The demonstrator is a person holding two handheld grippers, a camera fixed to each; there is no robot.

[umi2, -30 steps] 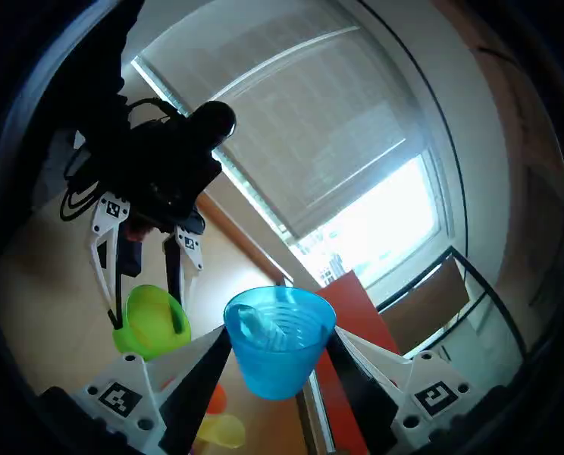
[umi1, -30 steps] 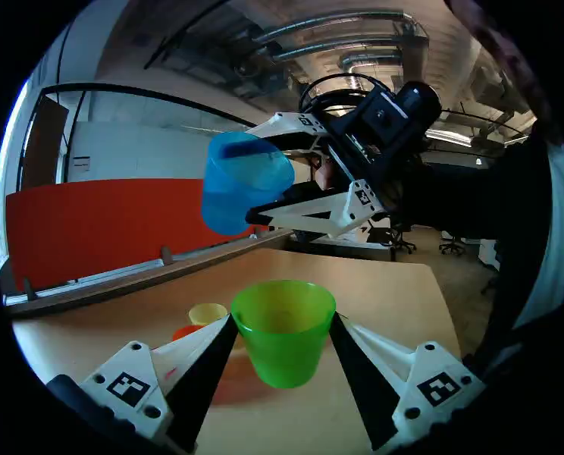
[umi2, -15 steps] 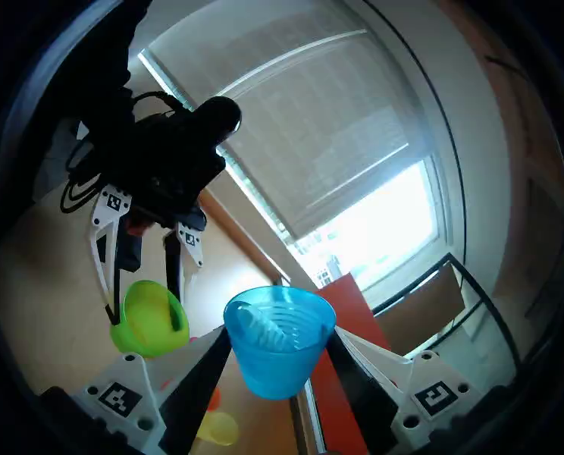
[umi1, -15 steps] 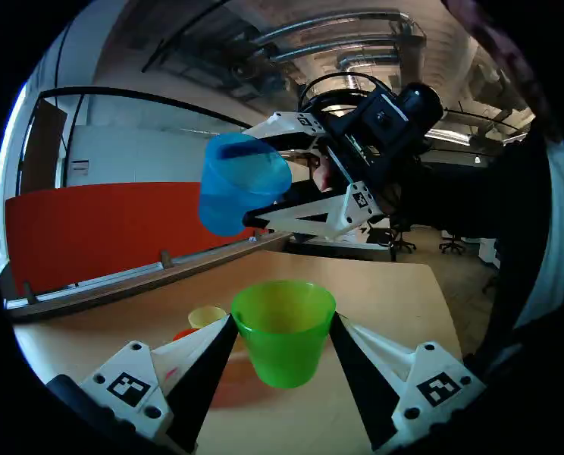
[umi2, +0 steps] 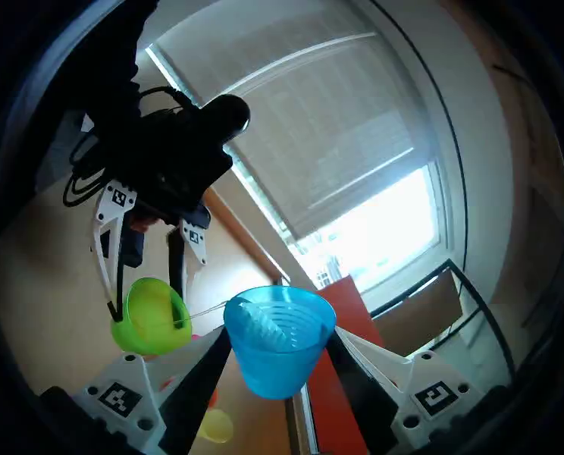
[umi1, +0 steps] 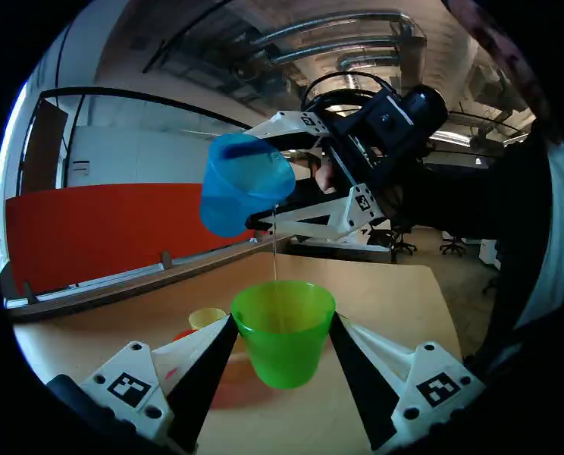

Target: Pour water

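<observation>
Blue cup (umi1: 244, 182) clamped in your right claw (umi2: 280, 334) just began trickling into the green cup (umi1: 283, 330) your left claw (umi1: 282, 322) holds (pour underway).

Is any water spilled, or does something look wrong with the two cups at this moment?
Nothing stands out. The blue cup, tilted in the right gripper, sends a thin stream straight into the green cup held by the left gripper below. No water shows on the table.
</observation>
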